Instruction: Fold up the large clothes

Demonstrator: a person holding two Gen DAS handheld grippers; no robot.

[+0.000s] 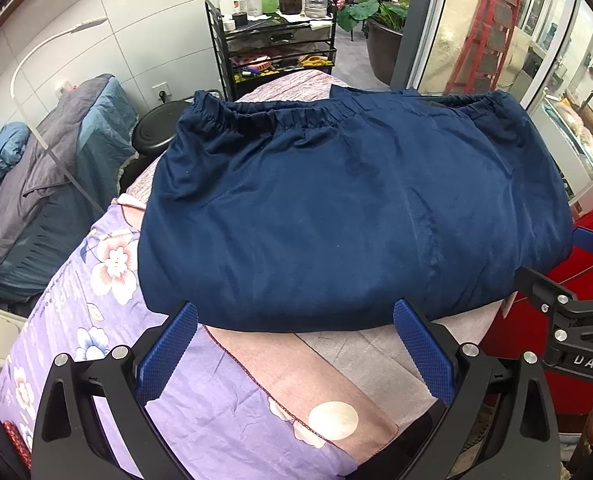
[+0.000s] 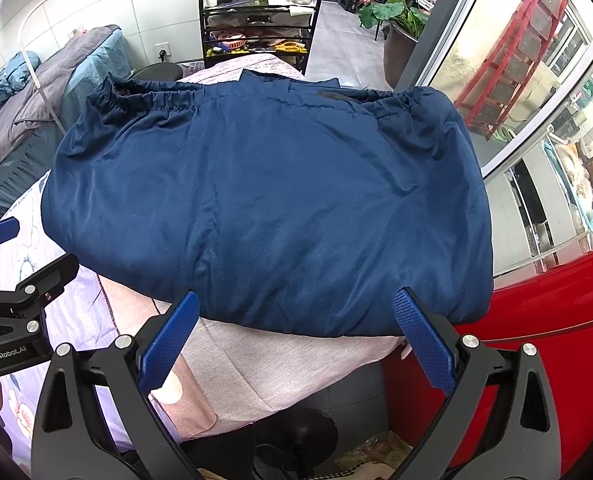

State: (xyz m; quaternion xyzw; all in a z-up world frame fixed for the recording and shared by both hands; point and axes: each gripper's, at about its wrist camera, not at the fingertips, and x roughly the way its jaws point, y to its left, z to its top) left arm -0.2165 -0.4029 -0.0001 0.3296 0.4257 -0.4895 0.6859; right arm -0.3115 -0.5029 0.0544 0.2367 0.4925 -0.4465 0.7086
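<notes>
A navy blue garment [image 1: 336, 208] with an elastic waistband [image 1: 288, 116] at its far edge lies folded on the covered table [image 1: 336, 356]. It also shows in the right wrist view [image 2: 272, 208]. My left gripper [image 1: 296, 320] is open and empty, its blue fingers just short of the garment's near folded edge. My right gripper [image 2: 296, 316] is open and empty too, at the same near edge further right. The right gripper shows at the right rim of the left wrist view [image 1: 568, 280]. The left gripper shows at the left rim of the right wrist view [image 2: 12, 264].
The table carries a purple floral sheet [image 1: 96, 280] and a pink-grey cloth [image 2: 276, 364]. A black cart with bottles [image 1: 272, 40] stands behind the table. A bed with grey-blue bedding [image 1: 48, 184] is on the left. A red surface [image 2: 536, 340] and glass door are on the right.
</notes>
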